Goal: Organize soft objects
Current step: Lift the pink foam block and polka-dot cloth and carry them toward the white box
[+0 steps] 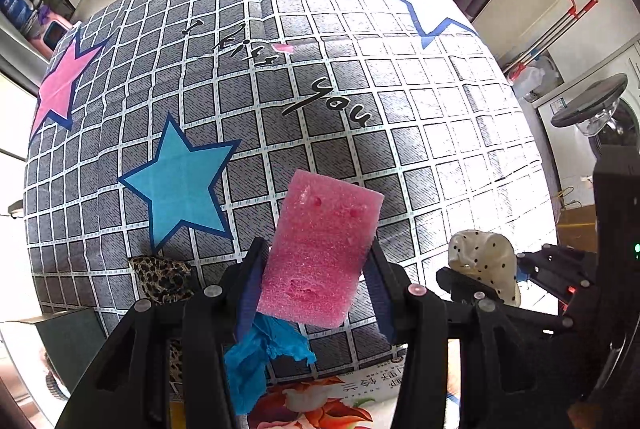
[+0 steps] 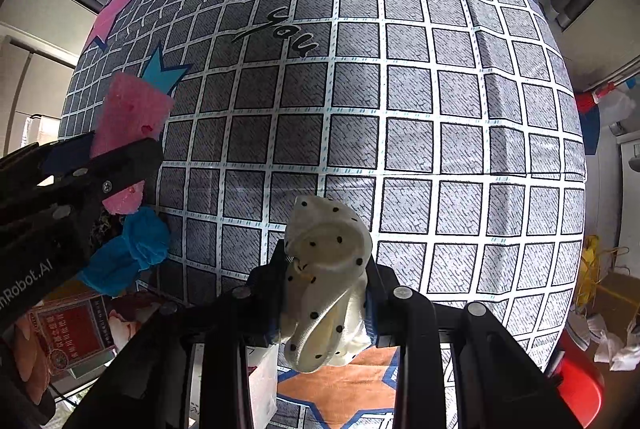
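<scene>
My left gripper [image 1: 318, 247] points down and is shut on a pink foam sponge [image 1: 324, 241], which hangs above the grey checked cloth [image 1: 320, 89] with stars. Under it lies a crumpled blue cloth [image 1: 260, 357], and a leopard-print cloth [image 1: 162, 279] sits to the left. My right gripper [image 2: 326, 257] is shut on a cream sock with black dots [image 2: 332, 261], also lifted off the cloth. In the right wrist view, the left gripper [image 2: 120, 145] with the pink sponge [image 2: 132, 109] is at the left, above the blue cloth [image 2: 128, 253].
A flower-printed box [image 1: 320, 401] lies at the near edge of the covered surface. A washing machine [image 1: 600, 117] and mop handles [image 1: 560, 29] stand on the right. A red stool [image 2: 580, 389] and crumpled paper are on the floor.
</scene>
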{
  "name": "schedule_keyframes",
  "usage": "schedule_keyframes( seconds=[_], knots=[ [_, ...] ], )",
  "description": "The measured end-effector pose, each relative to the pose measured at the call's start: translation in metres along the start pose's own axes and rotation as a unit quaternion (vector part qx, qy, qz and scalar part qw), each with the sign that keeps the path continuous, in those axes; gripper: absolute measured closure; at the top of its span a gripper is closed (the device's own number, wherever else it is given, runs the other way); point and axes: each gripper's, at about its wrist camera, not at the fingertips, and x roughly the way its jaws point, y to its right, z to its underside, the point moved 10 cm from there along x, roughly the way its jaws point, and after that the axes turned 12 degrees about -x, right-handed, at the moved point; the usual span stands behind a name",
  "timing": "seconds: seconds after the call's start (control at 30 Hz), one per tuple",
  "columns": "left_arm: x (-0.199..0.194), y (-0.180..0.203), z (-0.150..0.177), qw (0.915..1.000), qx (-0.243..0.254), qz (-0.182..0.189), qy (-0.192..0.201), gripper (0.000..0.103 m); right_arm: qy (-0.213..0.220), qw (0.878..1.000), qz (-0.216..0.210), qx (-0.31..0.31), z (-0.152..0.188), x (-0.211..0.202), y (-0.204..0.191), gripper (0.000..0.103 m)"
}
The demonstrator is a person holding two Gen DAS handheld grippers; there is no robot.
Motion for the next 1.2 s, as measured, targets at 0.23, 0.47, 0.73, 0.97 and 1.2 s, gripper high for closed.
schedule_keyframes(
  seconds=[0.23, 0.47, 0.73, 0.97, 1.2],
  knots=[
    [-0.043, 0.013, 0.048, 0.9993, 0.024, 0.026, 0.012, 0.052, 0.005, 1.000, -0.004, 0.004, 0.036, -0.028, -0.008, 0.070],
    [-0.070, 0.007, 0.097, 0.9981, 0.041, 0.041, 0.019, 0.052, 0.005, 1.000, -0.007, -0.005, 0.077, -0.051, -0.039, 0.070],
    [-0.104, -0.021, 0.143, 0.9970, 0.054, 0.047, 0.030, 0.052, 0.005, 1.000, -0.005, -0.017, 0.112, -0.065, -0.080, 0.070],
    [-0.132, -0.058, 0.174, 0.9968, 0.044, 0.043, 0.051, 0.052, 0.010, 0.999, -0.007, -0.044, 0.127, -0.074, -0.124, 0.070],
    [-0.155, -0.105, 0.195, 0.9968, 0.005, 0.030, 0.074, 0.052, 0.014, 0.995, -0.018, -0.100, 0.131, -0.075, -0.183, 0.070]
  ],
)
